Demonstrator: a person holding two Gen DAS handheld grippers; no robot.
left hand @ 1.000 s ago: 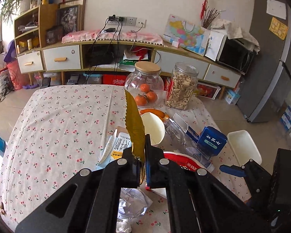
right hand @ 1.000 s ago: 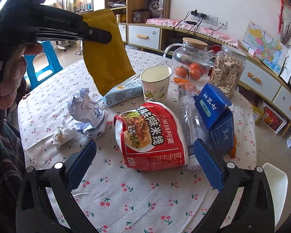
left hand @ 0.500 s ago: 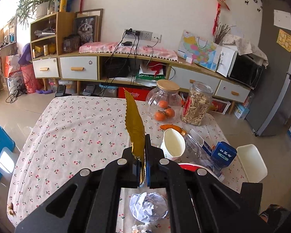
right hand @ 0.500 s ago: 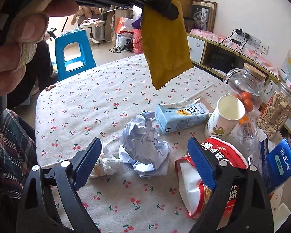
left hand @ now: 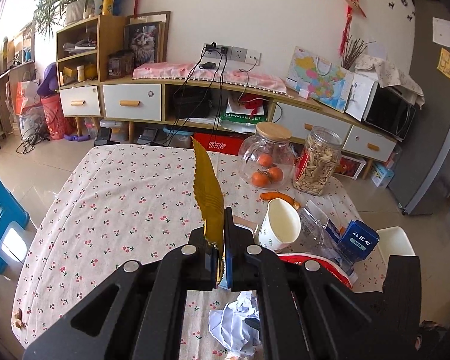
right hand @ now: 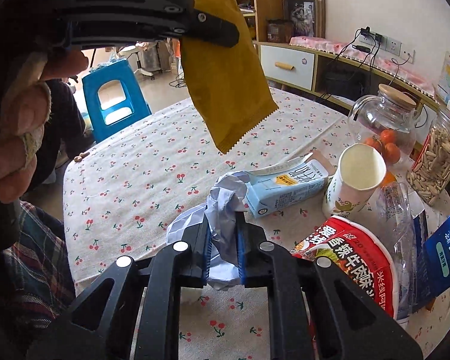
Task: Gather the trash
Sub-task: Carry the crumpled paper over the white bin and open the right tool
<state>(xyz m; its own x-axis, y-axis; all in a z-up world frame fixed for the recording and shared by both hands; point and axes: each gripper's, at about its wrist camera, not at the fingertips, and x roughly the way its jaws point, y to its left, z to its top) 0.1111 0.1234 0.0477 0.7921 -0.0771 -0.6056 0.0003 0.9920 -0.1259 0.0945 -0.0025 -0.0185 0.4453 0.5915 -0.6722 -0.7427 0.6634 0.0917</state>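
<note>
My left gripper (left hand: pixel 221 225) is shut on a yellow snack wrapper (left hand: pixel 207 192), held edge-on above the cherry-print tablecloth (left hand: pixel 120 204). From the right wrist view that wrapper (right hand: pixel 225 78) hangs flat from the left gripper (right hand: pixel 216 34) at the top. My right gripper (right hand: pixel 223 225) is shut on a crumpled white paper ball (right hand: pixel 222 210) lying on the cloth. Beside the ball lie a flattened blue milk carton (right hand: pixel 285 184), a paper cup (right hand: pixel 354 180), a red instant-noodle bowl (right hand: pixel 354 258), a crushed clear plastic bottle (right hand: pixel 396 207) and a blue box (right hand: pixel 444 258).
A glass jar with oranges (left hand: pixel 267 162) and a jar of seeds (left hand: pixel 318 165) stand at the table's far right. A blue stool (right hand: pixel 114 102) is left of the table, a white stool (left hand: pixel 394 241) right. A person's hand (right hand: pixel 18 138) and plaid sleeve fill the left edge.
The right gripper swung left from the noodle bowl to the paper ball and shut on it. The left gripper drew back a little, still holding the wrapper.
</note>
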